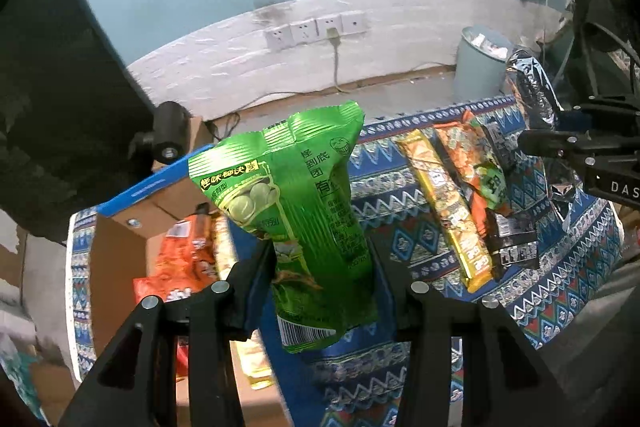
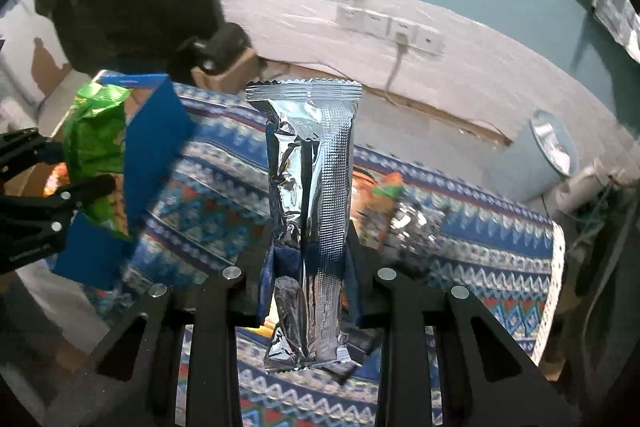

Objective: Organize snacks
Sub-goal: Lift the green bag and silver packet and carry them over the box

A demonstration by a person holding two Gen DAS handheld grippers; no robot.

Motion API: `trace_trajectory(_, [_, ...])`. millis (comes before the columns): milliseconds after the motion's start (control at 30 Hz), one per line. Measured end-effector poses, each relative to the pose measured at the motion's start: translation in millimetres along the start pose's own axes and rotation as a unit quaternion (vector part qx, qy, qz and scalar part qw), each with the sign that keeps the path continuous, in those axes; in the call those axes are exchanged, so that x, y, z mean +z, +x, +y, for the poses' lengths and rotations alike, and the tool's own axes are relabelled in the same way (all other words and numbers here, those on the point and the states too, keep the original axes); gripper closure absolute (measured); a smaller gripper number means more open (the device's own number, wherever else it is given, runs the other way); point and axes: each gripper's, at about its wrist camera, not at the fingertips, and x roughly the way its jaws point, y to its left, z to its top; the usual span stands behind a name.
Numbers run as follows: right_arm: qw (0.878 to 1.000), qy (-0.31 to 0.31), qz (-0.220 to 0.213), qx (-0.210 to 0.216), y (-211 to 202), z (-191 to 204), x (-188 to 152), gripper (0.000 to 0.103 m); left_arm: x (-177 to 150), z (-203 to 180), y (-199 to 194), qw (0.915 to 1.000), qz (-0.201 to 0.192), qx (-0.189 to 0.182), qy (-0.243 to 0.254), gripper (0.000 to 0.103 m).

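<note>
Between the fingers of the left gripper [image 1: 320, 267] hangs a green snack bag [image 1: 296, 211], clamped across its lower third, with the crimped top seal standing free above the jaws. The right gripper [image 2: 308, 251] is clenched on a silver foil packet [image 2: 310, 211], held upright about its middle, both end seals clear of the pads.

Handling, judged from appearance:
- Green snack bag: light, air-puffed and soft. The film looks slick and the contents probably crush easily. Hold across the flat body or a seal, with moderate pressure only.
- Silver foil packet: light, narrow and somewhat stiffer along its length. Its creased foil is smooth and may slide under a loose grip. A mid-body hold, as now, keeps it balanced.

View coverage:
- The left wrist view shows, below and to the left of its gripper, an open cardboard box [image 1: 120, 251] holding orange packets [image 1: 184, 267]. To the right, a row of bar-shaped snacks [image 1: 460, 211] lies on the patterned cloth [image 1: 568, 267], and the right gripper appears at the far right edge with the foil packet.
- The right wrist view shows only a blue box flap [image 2: 156, 147] and blurs the row of snacks, but it confirms the left gripper's hold on the green bag from the side.
</note>
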Motion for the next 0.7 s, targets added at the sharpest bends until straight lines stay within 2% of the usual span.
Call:
trace_trajectory(267, [0.999, -0.027, -0.022, 0.027, -7, 42, 26, 0.076, -6, 27, -17, 0.9996, -0.014, 0.018, -0.014, 0.056])
trace_trajectory(467, [0.997, -0.043, -0.032, 0.048, -5, 69, 41, 0.076, -14, 40, -32, 0.9981, -0.035, 0.049, -0.012, 0.056])
trace_trajectory(700, [0.995, -0.06, -0.032, 0.071, 1, 103, 51, 0.076, -27, 60, -43, 0.9973, -0.041, 0.054, -0.025, 0.056])
